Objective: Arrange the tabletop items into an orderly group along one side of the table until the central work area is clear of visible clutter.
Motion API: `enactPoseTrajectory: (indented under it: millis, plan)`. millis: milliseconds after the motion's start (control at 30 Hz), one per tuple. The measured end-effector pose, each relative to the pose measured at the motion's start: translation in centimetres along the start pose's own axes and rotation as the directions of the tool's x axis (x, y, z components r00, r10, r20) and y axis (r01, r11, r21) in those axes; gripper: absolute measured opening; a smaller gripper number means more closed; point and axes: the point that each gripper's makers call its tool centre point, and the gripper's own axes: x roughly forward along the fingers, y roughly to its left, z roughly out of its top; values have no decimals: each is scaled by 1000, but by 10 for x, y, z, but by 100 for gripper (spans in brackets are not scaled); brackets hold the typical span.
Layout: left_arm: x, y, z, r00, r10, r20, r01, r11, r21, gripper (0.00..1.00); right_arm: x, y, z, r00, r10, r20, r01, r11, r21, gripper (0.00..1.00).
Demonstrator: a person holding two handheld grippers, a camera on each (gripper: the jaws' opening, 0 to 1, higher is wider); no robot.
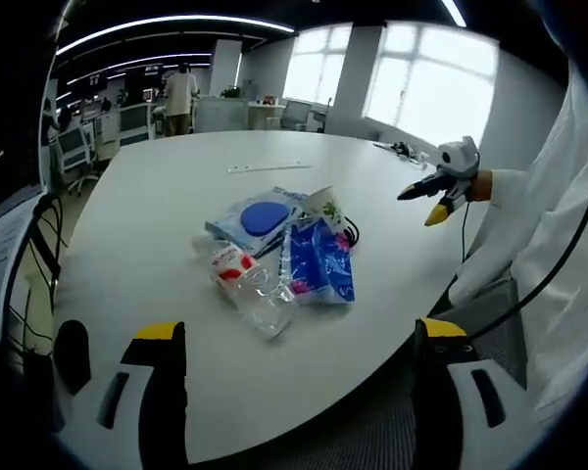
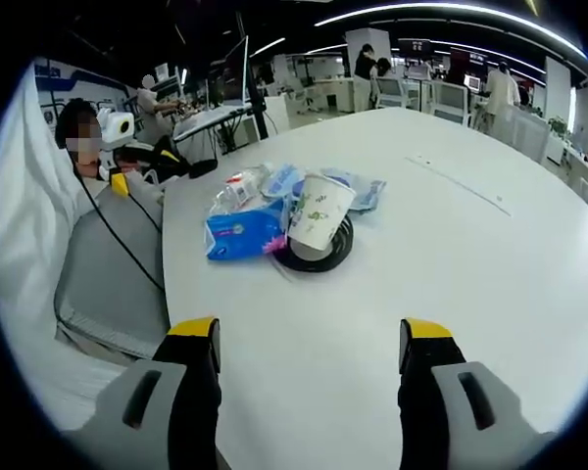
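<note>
On the white worktop [image 1: 157, 215] the items lie in one tight cluster near the person's edge. From left in the left gripper view: a crushed clear bottle [image 1: 243, 279] with a red label, a flat blue pack [image 1: 258, 217] behind it, a blue tissue pack [image 1: 320, 259], and a paper cup [image 1: 326, 208]. In the right gripper view the cup [image 2: 318, 212] stands tilted on a black ring [image 2: 318, 257]; its contents cannot be seen. Left gripper [image 1: 299, 343] and right gripper [image 2: 309, 343]: jaws released, holding nothing.

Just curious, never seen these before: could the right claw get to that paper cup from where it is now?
Probably yes. The right claw is open, and only bare table lies between it and the paper cup.
</note>
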Motion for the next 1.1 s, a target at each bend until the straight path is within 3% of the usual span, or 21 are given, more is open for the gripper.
enactPoseTrajectory:
  millis: [1100]
  plan:
    - [2, -4, -1, 1000, -3, 12, 3, 1000, -7, 100, 1, 5, -3, 1000, 5, -11, -5, 1000, -2, 73]
